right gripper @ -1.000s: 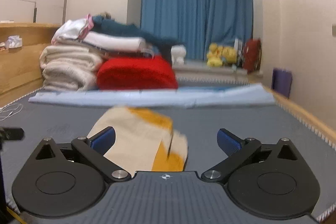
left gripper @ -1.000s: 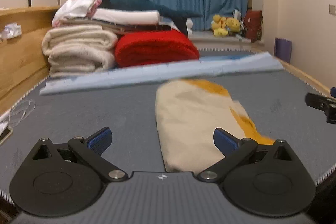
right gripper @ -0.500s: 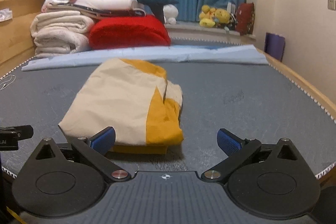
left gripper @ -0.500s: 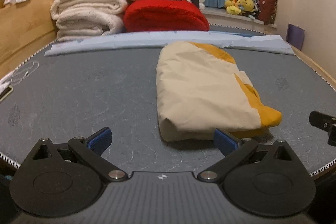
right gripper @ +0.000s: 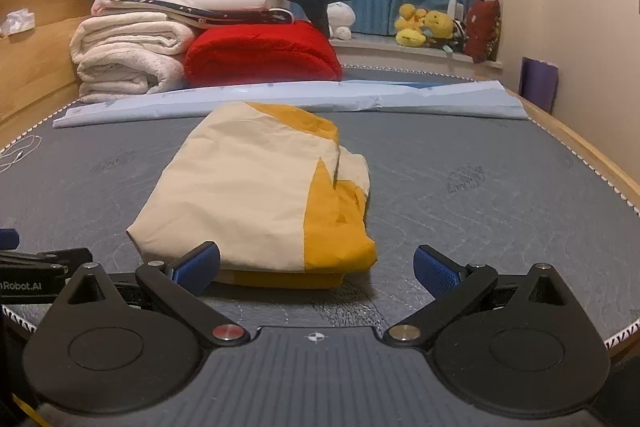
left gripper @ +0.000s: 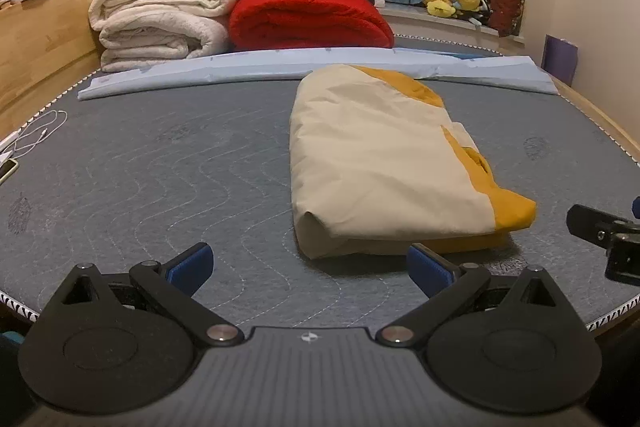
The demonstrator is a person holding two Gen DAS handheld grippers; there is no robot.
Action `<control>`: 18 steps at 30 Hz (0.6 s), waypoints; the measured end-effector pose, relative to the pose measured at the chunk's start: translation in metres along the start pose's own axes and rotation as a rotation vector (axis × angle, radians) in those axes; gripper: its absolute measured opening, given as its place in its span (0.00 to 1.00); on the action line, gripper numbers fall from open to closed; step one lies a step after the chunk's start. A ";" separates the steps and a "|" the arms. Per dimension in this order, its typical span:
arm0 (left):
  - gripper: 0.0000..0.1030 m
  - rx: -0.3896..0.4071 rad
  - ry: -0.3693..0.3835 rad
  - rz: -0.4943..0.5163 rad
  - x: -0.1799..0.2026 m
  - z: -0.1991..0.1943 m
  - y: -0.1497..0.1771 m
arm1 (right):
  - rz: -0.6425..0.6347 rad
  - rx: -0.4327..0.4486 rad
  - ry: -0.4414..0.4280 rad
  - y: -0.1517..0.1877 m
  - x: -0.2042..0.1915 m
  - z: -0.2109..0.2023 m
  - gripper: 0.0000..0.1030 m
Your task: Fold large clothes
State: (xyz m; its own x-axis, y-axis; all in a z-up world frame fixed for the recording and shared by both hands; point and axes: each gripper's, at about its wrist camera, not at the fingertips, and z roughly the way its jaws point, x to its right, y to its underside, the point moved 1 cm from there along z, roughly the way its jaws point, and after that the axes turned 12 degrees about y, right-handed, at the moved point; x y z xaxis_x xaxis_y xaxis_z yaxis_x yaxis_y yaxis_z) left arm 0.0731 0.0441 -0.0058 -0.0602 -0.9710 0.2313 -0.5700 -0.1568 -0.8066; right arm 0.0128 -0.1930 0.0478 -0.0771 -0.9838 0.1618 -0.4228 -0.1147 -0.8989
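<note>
Folded cream-and-orange garment (left gripper: 384, 163) lying mid-mattress (left gripper: 160, 163), just beyond both tongs; left gripper (left gripper: 310, 265) and right gripper (right gripper: 318, 265) spread wide, pinching nothing; best withdrawn level, without snagging the near fold.

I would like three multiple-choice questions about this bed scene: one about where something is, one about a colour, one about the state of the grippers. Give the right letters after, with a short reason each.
1. Where does the folded garment lie?
A. on the grey mattress
B. on top of the red blanket
C. on the window ledge

2. Which two colours does the garment show?
A. red and white
B. cream and mustard yellow
C. blue and grey

3. How do the two grippers stand?
A. both shut on the garment
B. left shut, right open
C. both open, holding nothing

Answers:
1 A: it rests flat on the mattress, in front of the red blanket.
2 B: a cream body with yellow panels.
3 C: the left gripper and the right gripper have their fingers wide apart, with nothing between them.
</note>
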 end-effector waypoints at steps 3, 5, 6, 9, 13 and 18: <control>1.00 0.000 0.006 0.003 0.000 0.001 0.000 | -0.011 0.002 -0.002 0.000 -0.003 0.000 0.99; 1.00 0.000 0.009 0.001 0.000 0.002 0.000 | -0.015 0.003 -0.004 0.001 -0.004 0.001 0.99; 1.00 0.000 0.010 0.001 0.000 0.002 0.000 | -0.016 0.003 -0.005 0.000 -0.005 0.001 0.99; 1.00 -0.001 0.011 0.000 0.000 0.004 0.001 | -0.021 0.004 -0.007 0.000 -0.006 0.001 0.99; 1.00 0.000 0.013 0.001 0.001 0.004 0.000 | -0.027 0.006 -0.009 0.001 -0.008 0.002 0.99; 1.00 -0.001 0.017 0.003 0.001 0.006 0.001 | -0.027 0.007 -0.009 0.001 -0.008 0.002 0.99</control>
State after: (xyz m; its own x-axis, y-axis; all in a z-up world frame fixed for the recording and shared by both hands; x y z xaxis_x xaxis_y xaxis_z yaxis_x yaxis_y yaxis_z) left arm 0.0775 0.0415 -0.0094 -0.0759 -0.9684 0.2377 -0.5704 -0.1534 -0.8069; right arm 0.0147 -0.1850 0.0452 -0.0578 -0.9816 0.1821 -0.4185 -0.1417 -0.8971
